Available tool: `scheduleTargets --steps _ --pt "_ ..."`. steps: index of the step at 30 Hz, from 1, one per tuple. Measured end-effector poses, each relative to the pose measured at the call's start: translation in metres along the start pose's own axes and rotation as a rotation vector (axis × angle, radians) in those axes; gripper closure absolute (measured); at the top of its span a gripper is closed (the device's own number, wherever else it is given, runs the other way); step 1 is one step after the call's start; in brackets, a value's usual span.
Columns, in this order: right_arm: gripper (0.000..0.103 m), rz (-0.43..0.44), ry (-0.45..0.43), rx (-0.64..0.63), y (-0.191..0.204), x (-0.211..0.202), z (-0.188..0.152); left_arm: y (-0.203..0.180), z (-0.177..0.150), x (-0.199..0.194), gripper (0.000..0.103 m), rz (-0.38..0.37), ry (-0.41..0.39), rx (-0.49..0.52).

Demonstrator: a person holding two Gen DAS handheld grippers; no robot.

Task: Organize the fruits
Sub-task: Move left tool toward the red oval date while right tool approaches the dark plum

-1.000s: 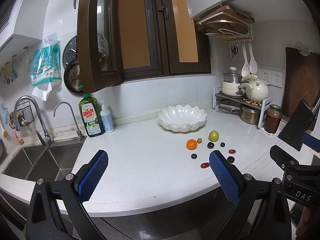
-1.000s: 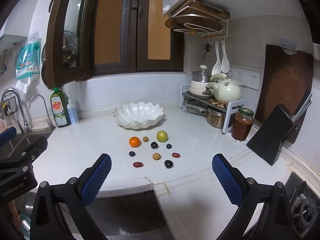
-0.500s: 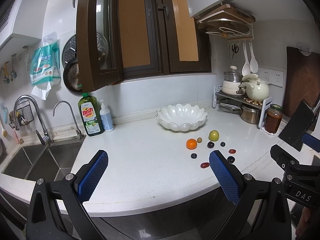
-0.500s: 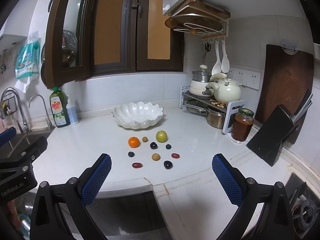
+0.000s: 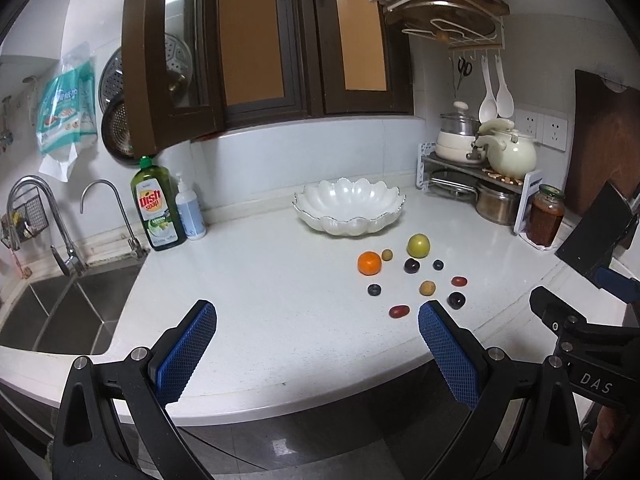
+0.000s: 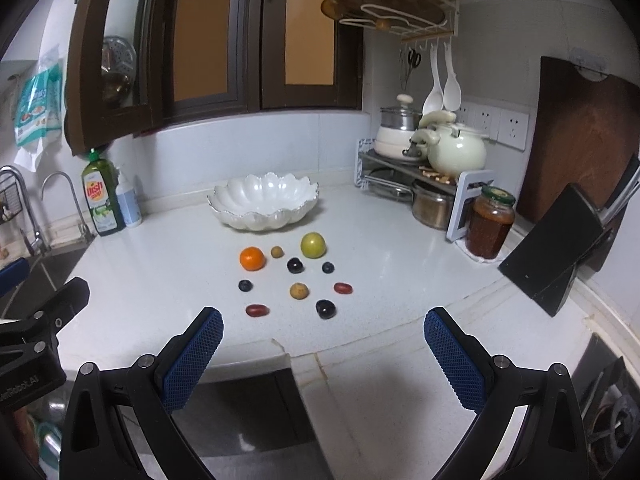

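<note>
Right wrist: fruits [image 6: 296, 280] just beyond the wide-open right tool [image 6: 322, 326].

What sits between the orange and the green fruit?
A small tan fruit lies between the orange and the green fruit, touching neither; clearest in the right wrist view.

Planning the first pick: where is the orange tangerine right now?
In the right wrist view, the round orange tangerine sits at the cluster's left, before the white scalloped bowl.

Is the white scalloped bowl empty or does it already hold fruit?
Empty as far as it shows: the white bowl has only bare interior, and the fruits, such as the orange, lie on the counter in front.
</note>
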State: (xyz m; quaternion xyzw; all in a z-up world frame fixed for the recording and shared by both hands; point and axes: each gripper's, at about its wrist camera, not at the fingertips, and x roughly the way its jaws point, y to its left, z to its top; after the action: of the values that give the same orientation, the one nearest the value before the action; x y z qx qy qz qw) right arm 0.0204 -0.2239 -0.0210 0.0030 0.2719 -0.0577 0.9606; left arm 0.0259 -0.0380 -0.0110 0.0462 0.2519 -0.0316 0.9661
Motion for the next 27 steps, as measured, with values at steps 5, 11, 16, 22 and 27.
scheduleTargets --steps 5,11,16,22,27 --pt "0.001 0.000 0.029 -0.007 -0.004 0.017 -0.001 -0.005 -0.002 0.017 0.001 -0.019 0.038 -0.007" --pt "0.005 -0.007 0.063 0.010 -0.010 0.039 0.002 -0.012 -0.001 0.041 0.003 -0.046 0.060 0.001" --pt "0.010 -0.024 0.083 0.006 -0.012 0.060 0.003 -0.020 0.002 0.066 0.010 -0.072 0.065 0.032" --pt "0.017 -0.011 0.145 0.035 -0.013 0.094 0.006 -0.030 0.006 0.101 0.014 -0.120 0.104 0.061" --pt "0.023 0.004 0.206 0.061 -0.016 0.125 0.004 -0.042 0.004 0.131 0.020 -0.160 0.155 0.090"
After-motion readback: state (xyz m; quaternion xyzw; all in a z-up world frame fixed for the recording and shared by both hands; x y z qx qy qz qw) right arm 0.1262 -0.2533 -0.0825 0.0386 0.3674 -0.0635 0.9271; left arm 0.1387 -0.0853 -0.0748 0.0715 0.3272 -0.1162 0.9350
